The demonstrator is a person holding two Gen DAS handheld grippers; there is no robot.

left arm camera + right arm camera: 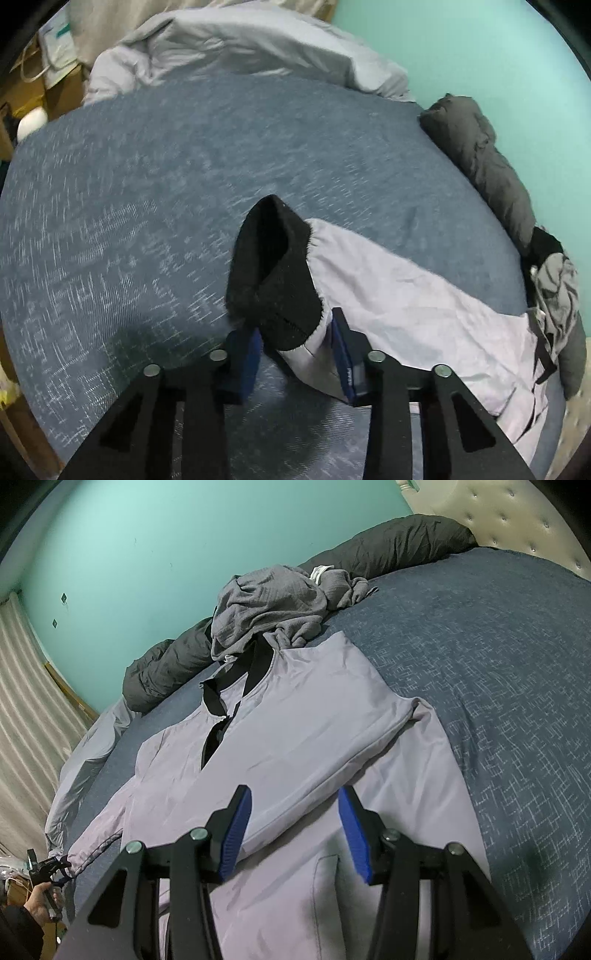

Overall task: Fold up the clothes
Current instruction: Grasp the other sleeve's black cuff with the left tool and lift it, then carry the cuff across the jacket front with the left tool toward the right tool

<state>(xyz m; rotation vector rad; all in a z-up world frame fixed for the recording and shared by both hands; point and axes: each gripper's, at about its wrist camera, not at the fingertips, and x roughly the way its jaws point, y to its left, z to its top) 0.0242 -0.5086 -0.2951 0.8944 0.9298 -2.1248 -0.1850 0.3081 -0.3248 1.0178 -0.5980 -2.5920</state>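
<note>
Bed [498, 657] | jacket [295, 738] spread flat, collar toward 12 o'clock, one sleeve [424, 760] lying across its front | left claw [295, 343] grips the black cuff [273, 273] | right claw [295, 830] hovers wide open, empty | folding looks partway, grey clothes heap [273, 605] unfolded.

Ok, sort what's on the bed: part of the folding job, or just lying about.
Part of the job:
lilac jacket
its black-lined cuff, between the left tongs
right tongs, open above the jacket

Lying about:
grey crumpled garment
dark duvet roll
pale duvet
</note>
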